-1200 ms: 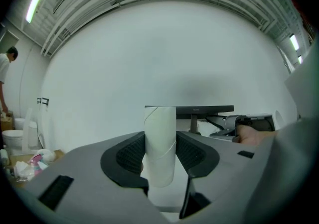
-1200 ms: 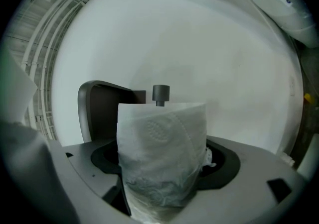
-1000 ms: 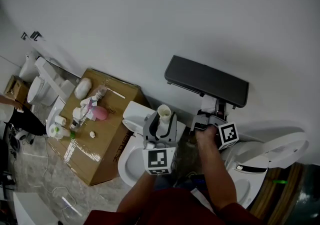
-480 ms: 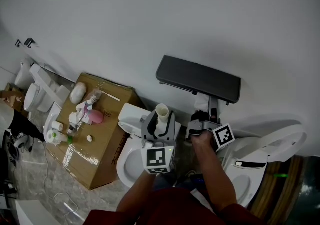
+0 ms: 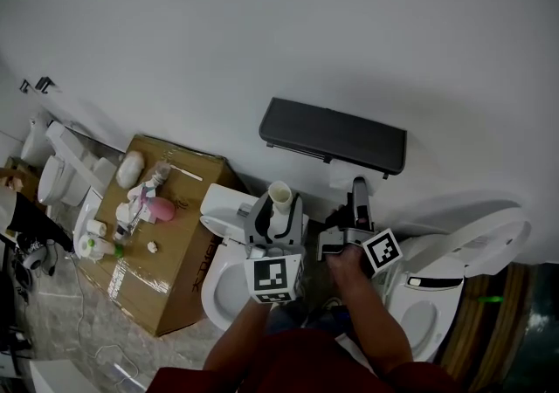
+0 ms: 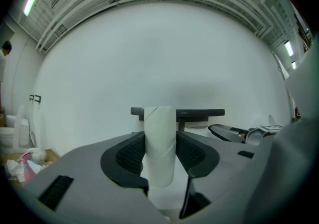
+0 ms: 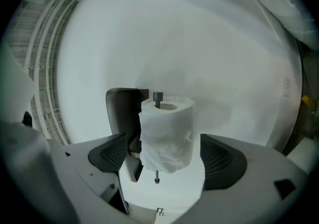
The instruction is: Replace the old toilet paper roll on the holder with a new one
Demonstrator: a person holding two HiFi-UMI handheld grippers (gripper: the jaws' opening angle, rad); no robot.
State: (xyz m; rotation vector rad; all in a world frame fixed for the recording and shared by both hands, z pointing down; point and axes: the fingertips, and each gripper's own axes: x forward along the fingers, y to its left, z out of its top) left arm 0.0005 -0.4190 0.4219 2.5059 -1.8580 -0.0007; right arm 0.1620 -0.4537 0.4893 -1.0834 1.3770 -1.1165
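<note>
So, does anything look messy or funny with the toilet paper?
Yes, a little. The toilet paper roll on the holder's rod looks scruffy: its outer sheet is crumpled and bulging, not wound smooth. The empty cardboard tube in the left gripper looks undamaged.

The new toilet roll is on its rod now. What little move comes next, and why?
Probably draw the right gripper straight back. Its jaws have just been opening and stand clear of the new roll between them, which already sits on the holder's rod.
</note>
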